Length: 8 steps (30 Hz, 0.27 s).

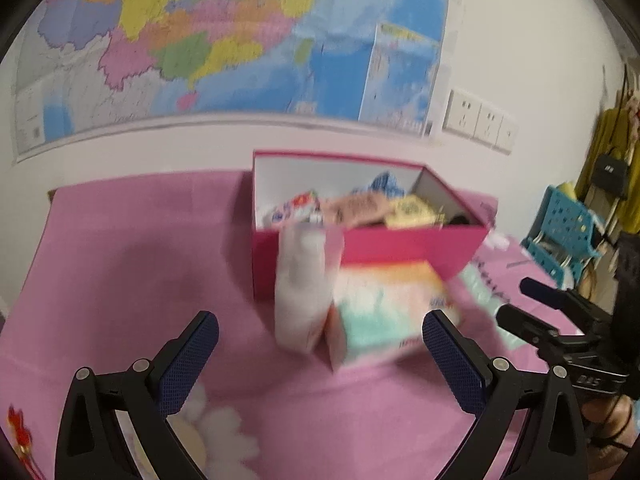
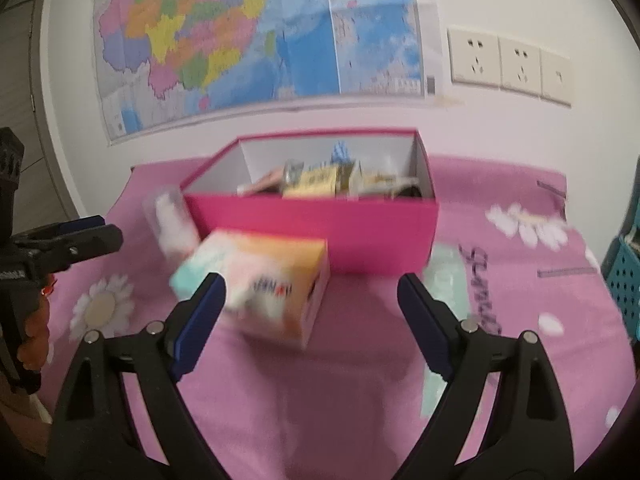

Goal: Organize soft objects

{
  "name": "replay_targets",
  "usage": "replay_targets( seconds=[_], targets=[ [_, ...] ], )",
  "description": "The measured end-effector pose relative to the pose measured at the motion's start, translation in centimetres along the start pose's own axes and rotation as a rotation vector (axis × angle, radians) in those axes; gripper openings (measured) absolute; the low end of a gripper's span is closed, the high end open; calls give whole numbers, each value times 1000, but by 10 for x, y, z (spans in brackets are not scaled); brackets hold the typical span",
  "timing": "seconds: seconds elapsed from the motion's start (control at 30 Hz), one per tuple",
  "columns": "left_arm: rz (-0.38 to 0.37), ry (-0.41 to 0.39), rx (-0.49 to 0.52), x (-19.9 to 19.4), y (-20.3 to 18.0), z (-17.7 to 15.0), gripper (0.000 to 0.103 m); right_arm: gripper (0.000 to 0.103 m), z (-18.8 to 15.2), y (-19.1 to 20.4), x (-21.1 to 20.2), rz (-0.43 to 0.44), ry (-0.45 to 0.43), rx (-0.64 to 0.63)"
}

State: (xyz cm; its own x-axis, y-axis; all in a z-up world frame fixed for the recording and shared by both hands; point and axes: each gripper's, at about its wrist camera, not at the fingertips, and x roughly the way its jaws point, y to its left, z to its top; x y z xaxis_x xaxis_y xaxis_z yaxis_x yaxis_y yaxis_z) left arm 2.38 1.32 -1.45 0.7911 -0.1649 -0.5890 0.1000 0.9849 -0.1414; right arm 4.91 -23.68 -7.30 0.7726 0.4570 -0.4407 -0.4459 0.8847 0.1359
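Both grippers, left gripper (image 1: 320,354) and right gripper (image 2: 312,316), released, empty | pink box (image 1: 372,252) partly filled | tissue pack (image 1: 384,312), white pouch (image 1: 304,288) near it, still outside

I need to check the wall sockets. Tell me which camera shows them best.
The right wrist view: the wall sockets sit large near its top right, with three plates and their pin holes readable. The left wrist view shows the same sockets smaller and more blurred, near its right side beside the map.
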Motion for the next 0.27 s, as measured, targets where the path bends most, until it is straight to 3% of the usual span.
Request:
replay_targets(
  seconds=[0.27],
  targets=[
    [43,21,67,-6,-32,-38,103,88,-21,0,-1,12,59,7]
  ],
)
